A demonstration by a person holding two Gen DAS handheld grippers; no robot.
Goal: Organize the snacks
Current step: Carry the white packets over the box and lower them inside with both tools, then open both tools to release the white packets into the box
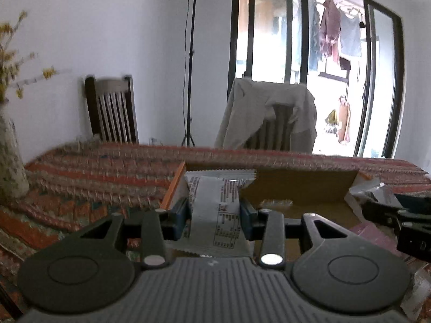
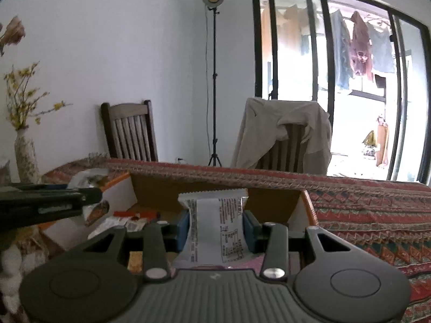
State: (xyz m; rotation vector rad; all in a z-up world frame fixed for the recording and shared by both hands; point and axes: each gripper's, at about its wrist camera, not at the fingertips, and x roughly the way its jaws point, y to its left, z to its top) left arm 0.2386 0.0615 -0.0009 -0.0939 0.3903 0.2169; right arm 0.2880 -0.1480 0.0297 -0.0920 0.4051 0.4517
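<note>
My left gripper (image 1: 214,212) is shut on a silver snack packet (image 1: 215,215) with printed text, held upright between its blue pads over the left part of an open cardboard box (image 1: 301,188). My right gripper (image 2: 216,228) is shut on a similar silver snack packet (image 2: 215,226), held above the right part of the same cardboard box (image 2: 272,204). Several small snack packs (image 2: 126,220) lie on the box floor. The right gripper shows as a dark shape (image 1: 398,215) at the right edge of the left wrist view; the left gripper shows as a dark bar (image 2: 45,202) at the left of the right wrist view.
The box rests on a table with a red patterned cloth (image 2: 363,210). A vase of yellow flowers (image 2: 25,156) stands at the table's left end. Behind the table are a wooden chair (image 2: 129,132), a chair draped with a beige garment (image 2: 282,132) and a lamp stand (image 2: 214,80).
</note>
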